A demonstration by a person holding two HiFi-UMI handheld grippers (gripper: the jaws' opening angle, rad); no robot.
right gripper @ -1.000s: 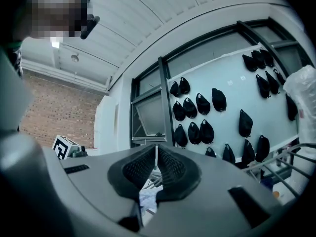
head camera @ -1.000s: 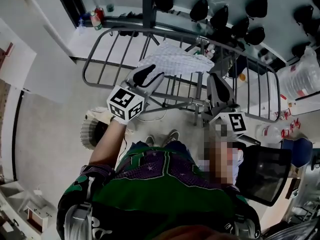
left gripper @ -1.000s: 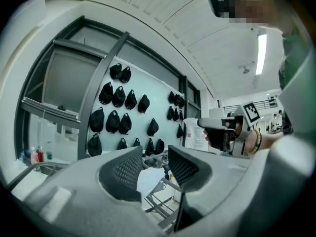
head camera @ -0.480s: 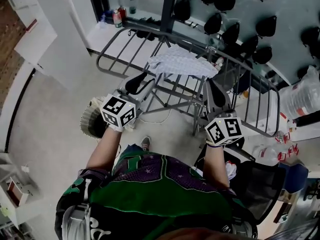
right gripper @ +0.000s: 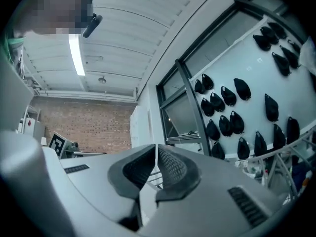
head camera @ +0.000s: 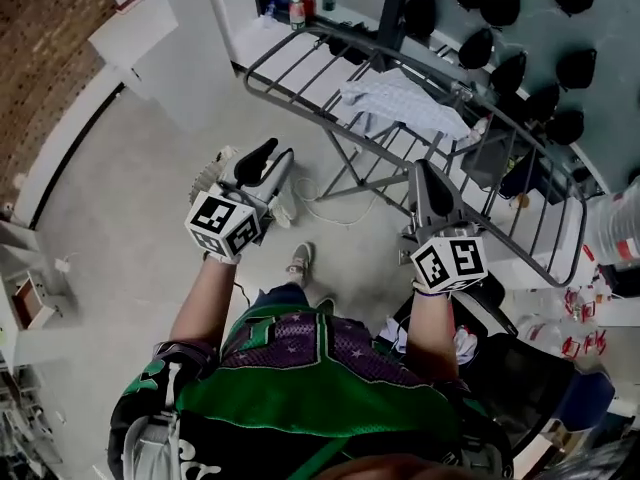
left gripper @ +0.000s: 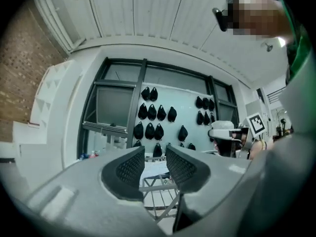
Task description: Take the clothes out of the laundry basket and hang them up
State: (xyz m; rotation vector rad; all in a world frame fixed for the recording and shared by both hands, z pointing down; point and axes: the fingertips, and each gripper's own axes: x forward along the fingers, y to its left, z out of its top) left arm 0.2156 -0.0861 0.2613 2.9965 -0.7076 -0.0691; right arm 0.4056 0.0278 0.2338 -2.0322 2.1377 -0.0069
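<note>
The person is standing on a pale grey concrete floor [head camera: 120, 218], facing a grey metal folding drying rack [head camera: 290, 96]. A white patterned cloth [head camera: 400, 103] is lying draped over the rack's rails. A round pale laundry basket [head camera: 207, 175] is sitting on the floor, mostly hidden behind the left claw [head camera: 268, 153].

The left claw's jaws are standing narrowly apart and have just been closing, with nothing between them. The right claw [head camera: 422, 168] is keeping its jaws together, empty.

Black rounded items [head camera: 520, 63] are hanging in rows on the pale green wall. A brown brick wall [head camera: 50, 58] is bordering the left side.

White finely patterned cloth [head camera: 400, 103], draped flat across the top rails of grey metal drying rack [head camera: 284, 46]
</note>
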